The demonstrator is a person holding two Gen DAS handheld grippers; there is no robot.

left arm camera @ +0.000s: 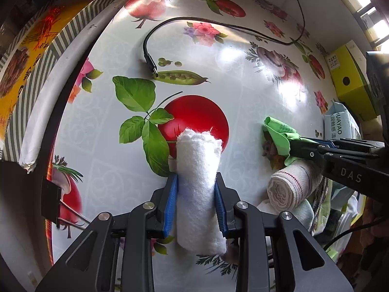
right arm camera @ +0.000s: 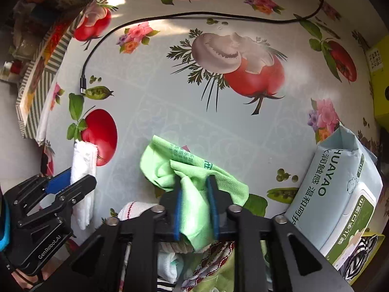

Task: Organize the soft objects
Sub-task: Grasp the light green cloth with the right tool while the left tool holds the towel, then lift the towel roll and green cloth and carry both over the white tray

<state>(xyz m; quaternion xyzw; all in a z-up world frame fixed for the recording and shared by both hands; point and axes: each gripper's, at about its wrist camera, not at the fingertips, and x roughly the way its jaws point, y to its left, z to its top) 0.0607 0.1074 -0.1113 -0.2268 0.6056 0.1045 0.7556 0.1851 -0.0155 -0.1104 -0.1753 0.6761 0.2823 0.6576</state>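
My left gripper [left arm camera: 196,177] is shut on a rolled white towel [left arm camera: 198,185] and holds it over the printed tablecloth; it also shows in the right wrist view [right arm camera: 70,182] with the white towel [right arm camera: 83,168]. My right gripper [right arm camera: 193,182] is shut on a crumpled green cloth [right arm camera: 192,170]; it shows at the right of the left wrist view [left arm camera: 295,146] with the green cloth [left arm camera: 279,133]. A rolled cream towel with a red stripe [left arm camera: 289,187] lies under the right gripper, on a pile of soft cloths [right arm camera: 206,265].
A black USB cable [left arm camera: 150,58] lies across the tablecloth [left arm camera: 231,92]. A pack of wet wipes [right arm camera: 340,199] leans at the right, with a yellow box [left arm camera: 350,85] behind it. A striped yellow box [left arm camera: 29,48] sits at the left edge.
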